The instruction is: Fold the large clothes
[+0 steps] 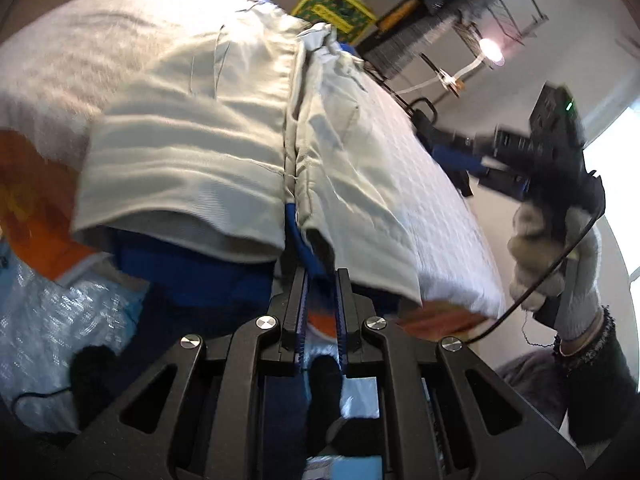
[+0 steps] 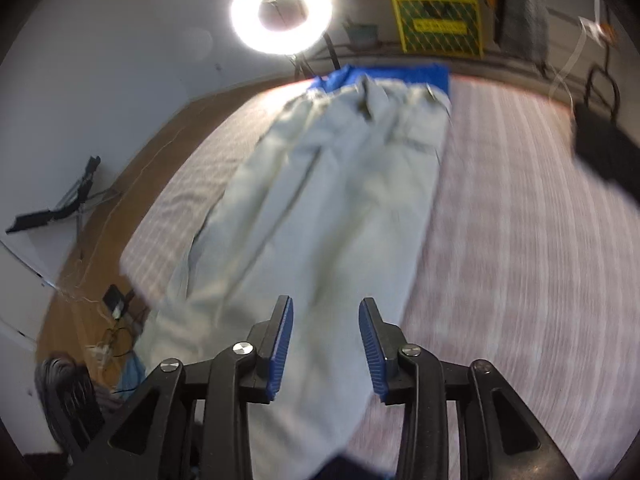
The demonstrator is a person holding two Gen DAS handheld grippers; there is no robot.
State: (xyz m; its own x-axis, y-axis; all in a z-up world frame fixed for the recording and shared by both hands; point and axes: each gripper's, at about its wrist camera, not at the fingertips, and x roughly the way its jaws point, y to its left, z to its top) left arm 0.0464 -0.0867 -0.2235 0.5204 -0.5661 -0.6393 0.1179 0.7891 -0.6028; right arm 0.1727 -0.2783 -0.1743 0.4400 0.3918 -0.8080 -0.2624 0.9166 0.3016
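Pale grey trousers (image 2: 328, 200) lie lengthwise on the white quilted bed (image 2: 520, 240), waistband at the far end over a blue cloth (image 2: 400, 74). The left gripper (image 1: 320, 276) has its jaws nearly together, clamped on the near hem edge between the two legs. The right gripper (image 2: 325, 344) hangs over the near trouser leg, jaws apart, nothing between them. A gloved hand (image 1: 556, 248) carries it. A blue woven plastic bag (image 1: 52, 344) sits at the near left, its contents hidden.
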